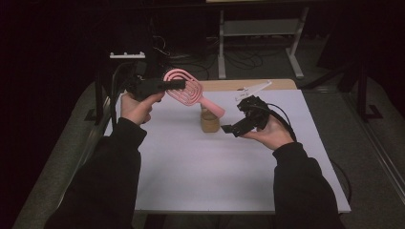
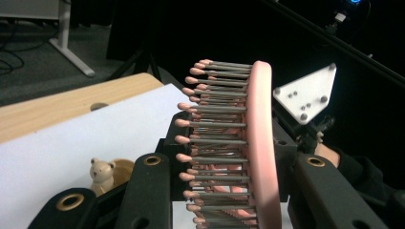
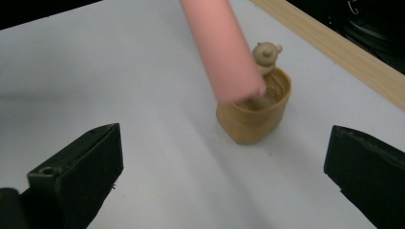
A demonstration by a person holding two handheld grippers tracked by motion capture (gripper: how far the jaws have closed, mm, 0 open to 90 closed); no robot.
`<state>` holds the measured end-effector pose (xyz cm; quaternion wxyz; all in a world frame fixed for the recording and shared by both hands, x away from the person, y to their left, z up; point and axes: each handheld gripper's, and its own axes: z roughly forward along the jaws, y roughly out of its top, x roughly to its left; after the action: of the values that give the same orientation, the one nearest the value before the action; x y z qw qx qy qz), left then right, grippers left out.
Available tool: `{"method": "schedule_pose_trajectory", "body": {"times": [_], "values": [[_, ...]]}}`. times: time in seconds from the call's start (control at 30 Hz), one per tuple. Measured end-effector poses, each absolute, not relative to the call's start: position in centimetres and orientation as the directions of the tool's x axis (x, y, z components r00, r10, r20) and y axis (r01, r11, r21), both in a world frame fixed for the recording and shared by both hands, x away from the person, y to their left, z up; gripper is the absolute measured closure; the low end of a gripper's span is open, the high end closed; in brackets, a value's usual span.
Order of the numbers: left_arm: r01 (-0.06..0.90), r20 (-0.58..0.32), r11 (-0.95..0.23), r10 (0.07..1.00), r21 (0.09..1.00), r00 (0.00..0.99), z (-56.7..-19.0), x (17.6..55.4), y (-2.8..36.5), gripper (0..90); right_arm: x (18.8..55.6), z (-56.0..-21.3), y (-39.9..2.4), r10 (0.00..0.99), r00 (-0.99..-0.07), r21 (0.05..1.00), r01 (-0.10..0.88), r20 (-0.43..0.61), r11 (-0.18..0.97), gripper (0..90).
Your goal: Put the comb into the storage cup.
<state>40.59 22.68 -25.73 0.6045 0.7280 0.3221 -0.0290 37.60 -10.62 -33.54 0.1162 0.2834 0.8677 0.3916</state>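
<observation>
My left gripper [image 1: 177, 85] clamps the pink hairbrush [image 1: 187, 88] head, handle tip in the wooden bear cup [image 1: 209, 122], while my right gripper [image 1: 228, 129] stands spread wide, empty.

Left hand-held gripper [image 1: 177, 85] clamped, right hand-held gripper [image 1: 227, 129] wide

pink hairbrush [image 3: 220, 47] handle blurred and cut off above, brush head [image 2: 234, 148] cut off below

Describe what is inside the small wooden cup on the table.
A small bear figure rises at the wooden cup's rim, and the pink hairbrush's handle tip hangs over its mouth. The handle covers part of the inside.
</observation>
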Motion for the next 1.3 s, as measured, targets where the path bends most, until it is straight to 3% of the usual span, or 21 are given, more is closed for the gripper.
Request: {"method": "schedule_pose_trajectory", "body": {"times": [0.67, 1.3], "values": [[0.475, -0.371, -0.078, 0.519, 0.876, 0.770, -23.7, 41.9, 22.1, 62.7, 34.6, -36.6, -17.2, 0.626, -0.775, 0.795, 0.430, 0.083, 0.427, 0.0], [0.473, -0.340, -0.091, 0.579, 0.876, 0.741, -23.5, 42.6, 23.2, 62.7, 32.4, -39.7, -19.1, 0.628, -0.769, 0.806, 0.445, 0.121, 0.389, 0.0]]}}
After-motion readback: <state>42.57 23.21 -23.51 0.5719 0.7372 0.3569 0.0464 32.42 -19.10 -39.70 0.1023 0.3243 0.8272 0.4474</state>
